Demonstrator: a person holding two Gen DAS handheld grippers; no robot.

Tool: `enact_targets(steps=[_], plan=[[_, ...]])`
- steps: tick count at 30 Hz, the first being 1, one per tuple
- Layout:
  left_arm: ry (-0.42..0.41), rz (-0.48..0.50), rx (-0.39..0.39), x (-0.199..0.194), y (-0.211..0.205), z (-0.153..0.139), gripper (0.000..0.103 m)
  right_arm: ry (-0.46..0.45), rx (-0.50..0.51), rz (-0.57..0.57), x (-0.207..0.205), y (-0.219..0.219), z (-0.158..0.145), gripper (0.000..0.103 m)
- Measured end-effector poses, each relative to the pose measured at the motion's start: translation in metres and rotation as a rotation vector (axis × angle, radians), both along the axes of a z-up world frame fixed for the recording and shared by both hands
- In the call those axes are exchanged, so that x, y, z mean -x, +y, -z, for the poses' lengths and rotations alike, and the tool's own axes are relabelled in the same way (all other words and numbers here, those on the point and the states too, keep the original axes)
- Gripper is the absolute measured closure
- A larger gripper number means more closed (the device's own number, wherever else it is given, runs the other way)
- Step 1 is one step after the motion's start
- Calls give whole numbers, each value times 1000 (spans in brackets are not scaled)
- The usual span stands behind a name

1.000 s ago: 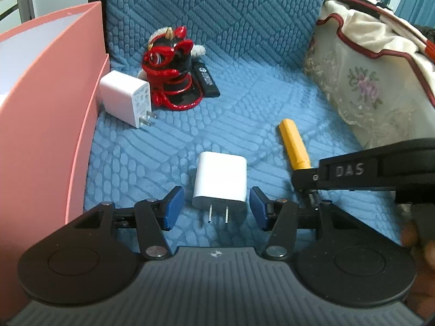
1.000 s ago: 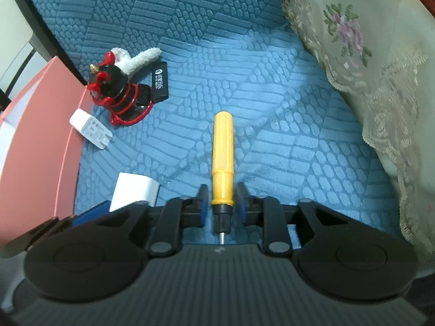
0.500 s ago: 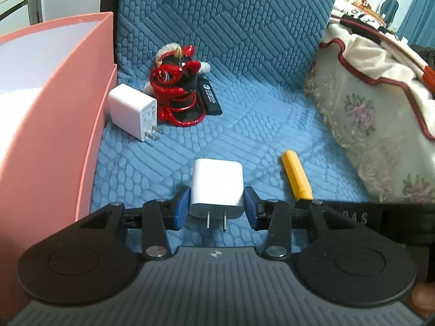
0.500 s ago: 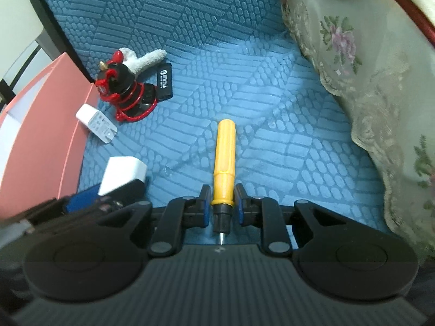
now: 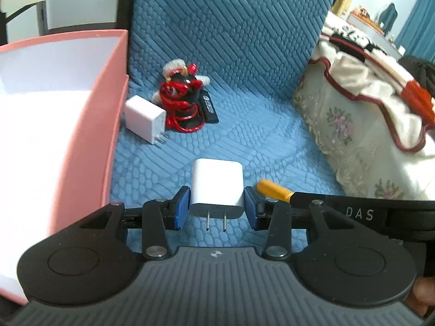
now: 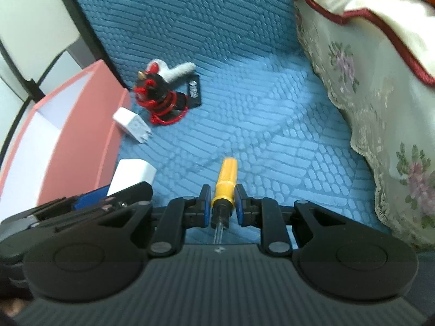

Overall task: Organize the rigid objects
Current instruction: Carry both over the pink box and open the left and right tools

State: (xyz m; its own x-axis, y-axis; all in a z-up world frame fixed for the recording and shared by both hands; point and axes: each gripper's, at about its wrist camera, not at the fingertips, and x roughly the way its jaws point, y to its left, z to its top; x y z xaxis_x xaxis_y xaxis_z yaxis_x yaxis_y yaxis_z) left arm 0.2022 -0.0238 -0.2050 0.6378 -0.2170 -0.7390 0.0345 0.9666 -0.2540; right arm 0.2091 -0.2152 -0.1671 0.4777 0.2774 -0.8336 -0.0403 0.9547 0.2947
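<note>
You hold one thing in each hand now, so the main risk is a slip. The white charger (image 5: 216,187) sits in the left tongs (image 5: 216,209) only by its plug end, with most of its smooth body sticking out ahead of the pads. If you swing it fast toward the pink box (image 5: 108,125), it may pivot between the pads or slide out onto the blue quilted cushion (image 5: 244,125).

The yellow screwdriver (image 6: 225,180) is caught in the right tongs (image 6: 223,203) near its collar, with the long handle pointing forward. The handle is round, so it can roll or tip down if the grip is light. The two tools are also very close together, side by side. In the left view the right tongs lie just beside the left ones, and they could knock each other on the way to the box.

The left tongs are partly closed, and their blue pads (image 5: 181,207) press on both sides of the charger. The right tongs are almost fully closed and grip the screwdriver. Both things seem lifted off the cushion, though I cannot tell this for sure.

A second white charger (image 5: 145,122) lies on the cushion touching the box wall, beside a red and black toy figure (image 5: 182,103) and a black flat device (image 5: 208,107).
</note>
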Motion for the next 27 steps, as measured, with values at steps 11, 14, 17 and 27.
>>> enact_targets(steps=[11, 14, 17, 27], plan=[[-42, -25, 24, 2, 38, -66, 55, -83, 26, -51, -3, 35, -62, 81], [-56, -36, 38, -1, 57, -86, 55, -107, 19, -64, -7, 52, -82, 81], [-75, -55, 42, -4, 77, -105, 55, -138, 9, -82, -11, 70, -101, 81], [-134, -145, 3, -9, 161, -155, 55, -207, -61, -171, -21, 138, -149, 81]])
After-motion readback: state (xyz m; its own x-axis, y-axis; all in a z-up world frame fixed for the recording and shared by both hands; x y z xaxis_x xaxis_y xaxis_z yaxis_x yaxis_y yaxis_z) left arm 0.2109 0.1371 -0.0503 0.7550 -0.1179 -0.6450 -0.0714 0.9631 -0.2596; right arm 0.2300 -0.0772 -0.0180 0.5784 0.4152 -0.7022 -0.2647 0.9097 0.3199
